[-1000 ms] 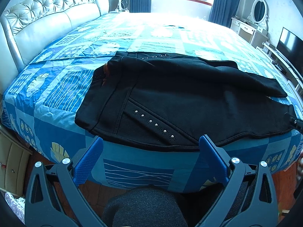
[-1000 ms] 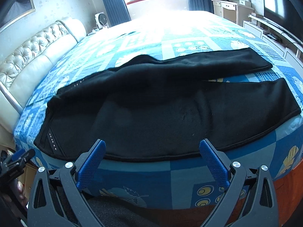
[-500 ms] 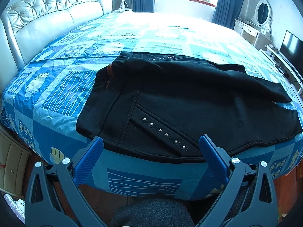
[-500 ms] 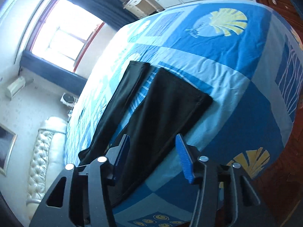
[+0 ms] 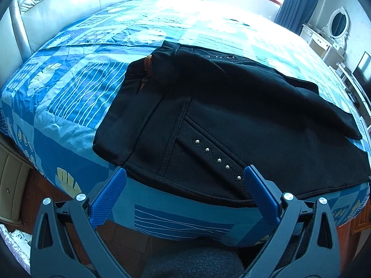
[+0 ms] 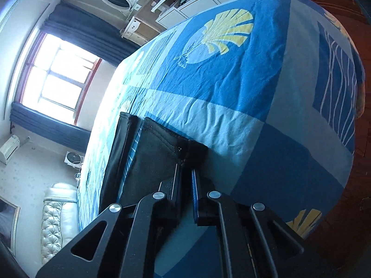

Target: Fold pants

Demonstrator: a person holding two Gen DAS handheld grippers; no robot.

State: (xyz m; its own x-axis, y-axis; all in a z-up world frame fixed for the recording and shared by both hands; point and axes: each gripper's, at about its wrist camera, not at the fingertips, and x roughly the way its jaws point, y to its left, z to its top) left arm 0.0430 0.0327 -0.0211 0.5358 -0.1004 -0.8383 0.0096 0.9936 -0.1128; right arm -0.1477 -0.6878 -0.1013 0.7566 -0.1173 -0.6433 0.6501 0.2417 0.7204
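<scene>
Black pants (image 5: 231,115) lie spread across the near part of a blue patterned bed (image 5: 69,92), waist to the left, studs along the pocket. My left gripper (image 5: 184,170) hovers open over the bed's near edge, its blue fingers (image 5: 111,192) on either side of the hip seam, touching nothing. In the right wrist view the picture is rolled on its side. There my right gripper (image 6: 185,173) is shut on the hem corner of the nearer pant leg (image 6: 153,153), which lies flat on the bedspread (image 6: 255,92). The other leg's hem lies just beyond it.
A tufted pale headboard (image 5: 58,7) rims the bed's far left. A white dresser with an oval mirror (image 5: 338,23) and a TV (image 5: 364,67) stand at the right. A low cabinet (image 5: 11,178) and wooden floor lie below the bed's edge.
My right gripper swung to the leg end, rolled onto its side and closed on the hem corner. My left gripper came closer to the waist end, still open.
</scene>
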